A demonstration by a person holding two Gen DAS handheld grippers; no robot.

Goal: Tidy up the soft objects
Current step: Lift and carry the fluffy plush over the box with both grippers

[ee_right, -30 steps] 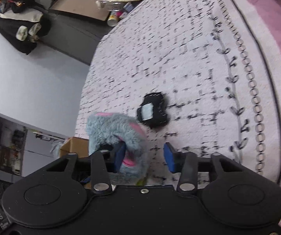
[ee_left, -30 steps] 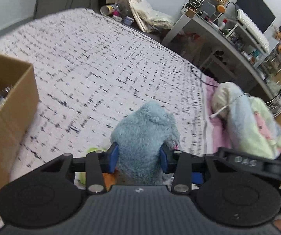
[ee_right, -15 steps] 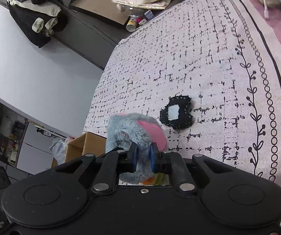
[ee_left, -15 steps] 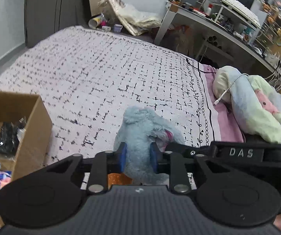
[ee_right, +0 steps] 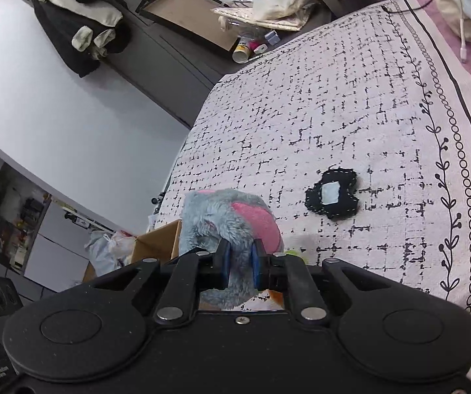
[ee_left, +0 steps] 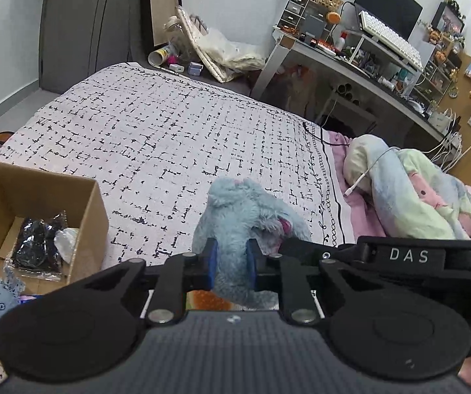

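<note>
1. Left wrist view: the left gripper point(ee_left: 229, 264) has its blue pads pressed into the fur of a blue-grey plush toy point(ee_left: 248, 220); its jaws have just been closing, and they are now narrow with the toy squeezed between them. The toy hangs over the near edge of the bed point(ee_left: 176, 131), which is covered by a white spread with black dashes.
2. Same view, containers: an open cardboard box point(ee_left: 92, 197) stands beside the bed's near left corner. Inside it lie a clear bag of dark items point(ee_left: 38, 246), a crumpled white piece point(ee_left: 66, 241) touching that bag, and a small blue fabric toy point(ee_left: 0, 294) near the box's near wall.
3. Same view, far side: a pastel blanket bundle point(ee_left: 416, 190) lies on the pink sheet along the bed's right edge, with a white cable draped across it.
4. Right wrist view: the right gripper point(ee_right: 239, 264) is clamped tight on the same plush toy point(ee_right: 215, 220), whose pink patch faces up; the jaws stand almost together around the fur.
5. Same view: a black felt piece point(ee_right: 332, 195) with a white patch lies flat on the bed point(ee_right: 317, 115), apart from the toy. A corner of the cardboard box point(ee_right: 160, 239) shows beyond the bed's edge, behind the toy; its contents are hidden here.
</note>
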